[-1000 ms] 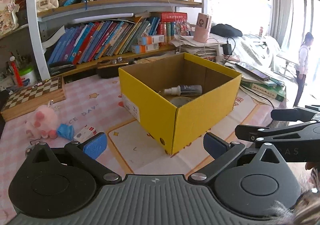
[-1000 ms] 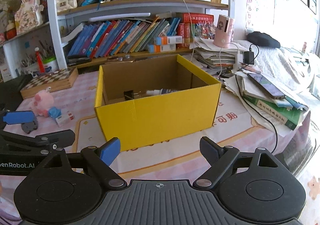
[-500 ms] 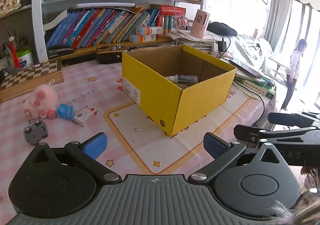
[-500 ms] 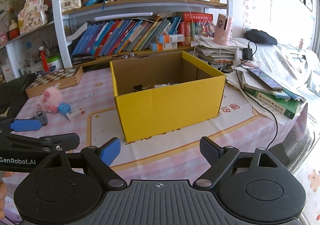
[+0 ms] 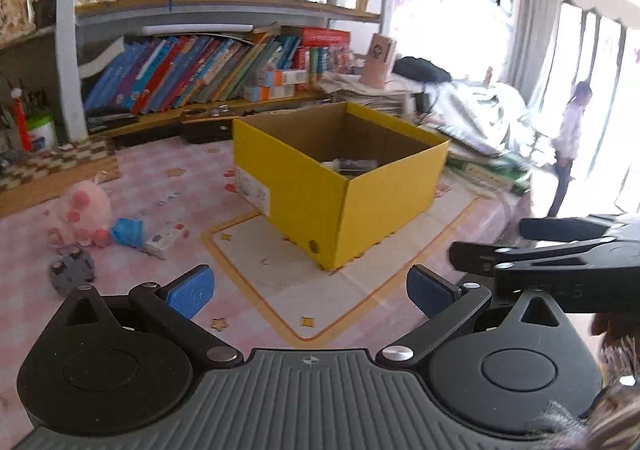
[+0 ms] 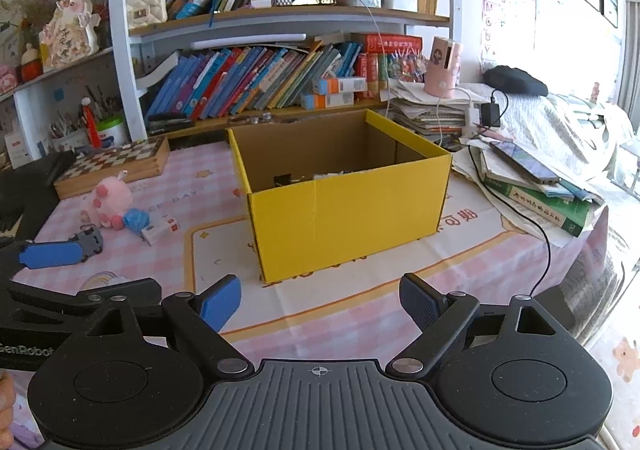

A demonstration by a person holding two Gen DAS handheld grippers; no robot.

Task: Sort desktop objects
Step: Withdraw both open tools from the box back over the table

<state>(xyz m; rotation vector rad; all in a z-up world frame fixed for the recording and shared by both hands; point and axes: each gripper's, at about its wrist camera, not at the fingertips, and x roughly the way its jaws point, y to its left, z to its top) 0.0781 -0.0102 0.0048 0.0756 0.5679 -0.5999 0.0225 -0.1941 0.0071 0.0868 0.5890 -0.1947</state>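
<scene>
A yellow cardboard box (image 5: 384,190) (image 6: 352,210) stands open on the pink tablecloth with a small bottle (image 5: 354,164) inside. Left of it lie a pink plush toy (image 5: 82,214) (image 6: 110,200), a blue wrapped item (image 5: 127,232) (image 6: 136,219), a small white carton (image 5: 164,242) (image 6: 160,229) and a grey toy car (image 5: 72,270) (image 6: 90,240). My left gripper (image 5: 310,290) is open and empty, held back from the box. My right gripper (image 6: 320,302) is open and empty, in front of the box. Each gripper shows at the edge of the other's view.
A chessboard box (image 6: 116,166) lies at the back left. A bookshelf (image 6: 260,78) runs along the back. Stacked books, papers and a phone (image 6: 532,178) with a black cable lie right of the box, by the table's right edge.
Both grippers have pulled back from the box, so it looks smaller and more tablecloth shows. The toys at the left have come further into view. Both stay open.
</scene>
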